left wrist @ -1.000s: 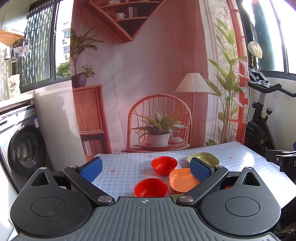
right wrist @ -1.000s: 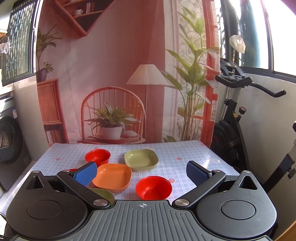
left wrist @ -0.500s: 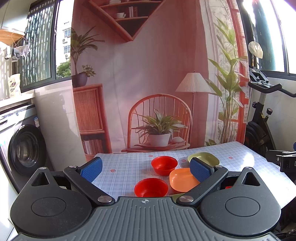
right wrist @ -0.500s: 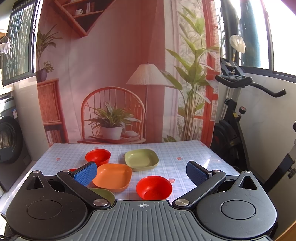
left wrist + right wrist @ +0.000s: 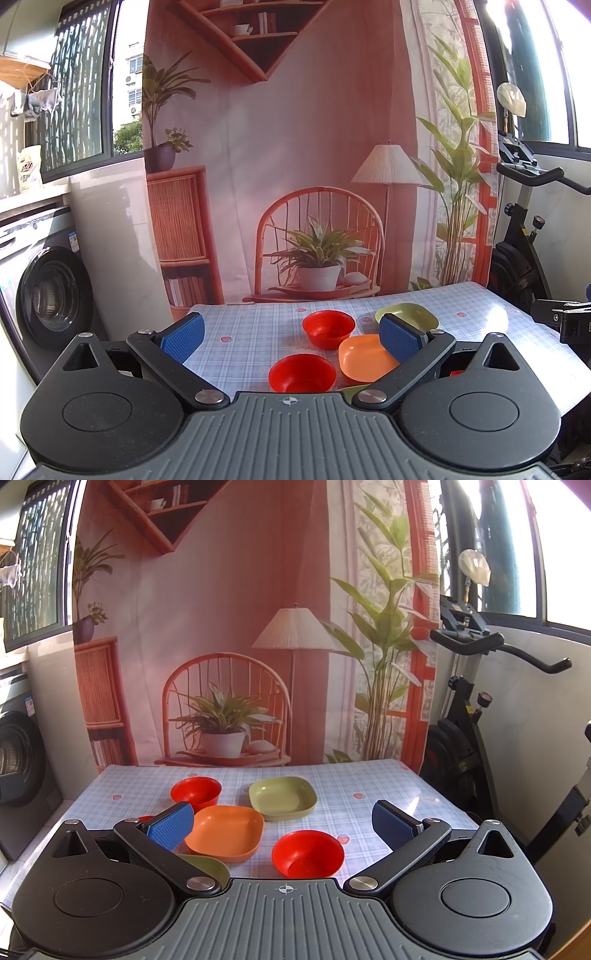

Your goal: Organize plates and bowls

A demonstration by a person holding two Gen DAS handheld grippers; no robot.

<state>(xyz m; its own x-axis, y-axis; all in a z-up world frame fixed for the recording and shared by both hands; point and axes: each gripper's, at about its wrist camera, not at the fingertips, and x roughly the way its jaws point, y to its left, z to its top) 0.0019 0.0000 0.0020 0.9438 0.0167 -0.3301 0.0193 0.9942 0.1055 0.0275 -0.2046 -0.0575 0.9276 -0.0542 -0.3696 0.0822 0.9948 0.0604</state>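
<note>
Left gripper [image 5: 291, 338], right gripper [image 5: 282, 823]: both spread, empty; near red bowl [image 5: 307, 853] just beside orange plate [image 5: 225, 832]; risk: wide fingers nudging the plate, smooth rim slipping.

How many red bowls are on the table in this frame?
3: the far red bowl at the back left, the near red bowl front centre, and a mostly hidden red bowl behind the right gripper's left finger.

bowls [image 5: 307, 853] beside plates [image 5: 225, 832], on table [image 5: 388, 786]
</note>
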